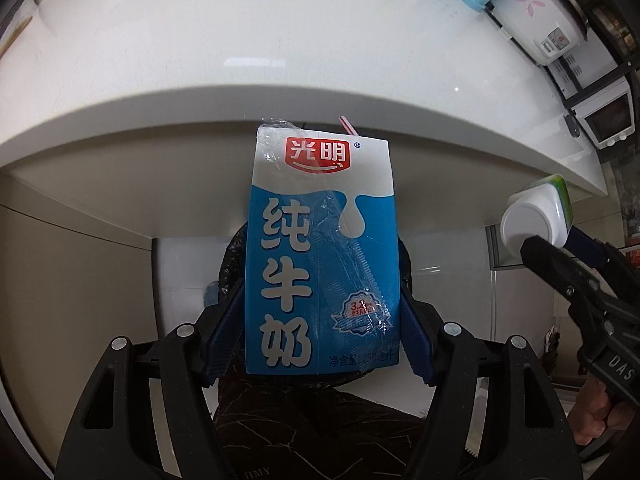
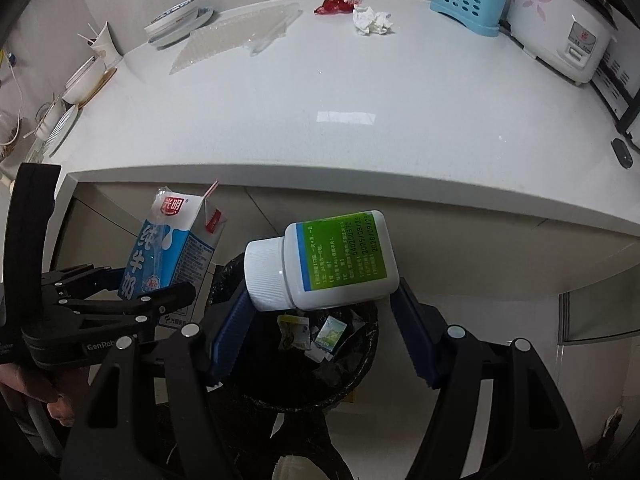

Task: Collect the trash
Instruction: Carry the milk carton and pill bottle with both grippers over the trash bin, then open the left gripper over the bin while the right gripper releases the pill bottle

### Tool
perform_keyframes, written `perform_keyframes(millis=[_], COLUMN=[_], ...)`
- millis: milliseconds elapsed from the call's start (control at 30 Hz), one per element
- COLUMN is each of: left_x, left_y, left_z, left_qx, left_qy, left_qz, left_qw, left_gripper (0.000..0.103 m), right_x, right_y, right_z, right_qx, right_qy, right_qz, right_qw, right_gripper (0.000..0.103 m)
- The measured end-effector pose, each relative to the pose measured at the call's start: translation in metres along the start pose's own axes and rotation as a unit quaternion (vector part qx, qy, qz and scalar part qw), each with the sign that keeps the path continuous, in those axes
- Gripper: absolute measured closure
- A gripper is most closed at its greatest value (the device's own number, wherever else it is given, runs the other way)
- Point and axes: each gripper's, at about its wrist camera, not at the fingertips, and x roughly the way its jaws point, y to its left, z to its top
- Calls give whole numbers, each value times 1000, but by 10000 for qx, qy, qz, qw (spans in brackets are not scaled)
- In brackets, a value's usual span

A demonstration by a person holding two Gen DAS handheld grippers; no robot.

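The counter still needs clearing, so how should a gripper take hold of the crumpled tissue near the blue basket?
Grip the crumpled tissue across its raised, bunched middle, coming from above. It lies loose on the counter, with the red wrapper close on one side, so straddle the wad's other sides.

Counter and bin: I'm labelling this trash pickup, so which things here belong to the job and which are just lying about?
Part of the job:
milk carton, in the left gripper
pill bottle, in the right gripper
trash bin
crumpled tissue
red wrapper

Just lying about:
rice cooker
blue basket
stacked plates
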Motion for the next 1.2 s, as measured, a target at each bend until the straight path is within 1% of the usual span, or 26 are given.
perform_keyframes(millis=[100,333,500,600,733,867,1033,1167,1200], left_x=[12,30,43,56,70,80,83,84,83], left_y=[2,-1,2,4,-1,-12,-14,-27,-29], left_z=[-3,-6,-10,-12,-12,-11,-15,-15,-16], left_qx=[-59,-67,-83,-131,-84,77,208,408,439], left_qy=[69,-6,-94,-32,13,65,137,63,51], left_qz=[-8,78,205,265,313,295,151,117,102], left_qw=[10000,9999,9997,9996,9995,9995,9996,9991,9990], left_gripper=[35,35,35,35,35,35,35,34,32], right_x=[13,43,65,74,74,68,63,61,62], right_y=[-3,-5,-11,-14,-19,-30,-38,-42,-43], right_z=[-12,-30,-38,-41,-43,-47,-49,-52,-53], right_qx=[22,56,169,228,237,392,500,557,568], right_qy=[142,413,564,564,501,507,484,508,526], right_qz=[-35,-249,-154,-185,-268,-350,-412,-428,-428], right_qw=[9999,9988,9981,9980,9981,9973,9967,9962,9961], right_gripper=[37,37,37,37,37,37,37,37,37])
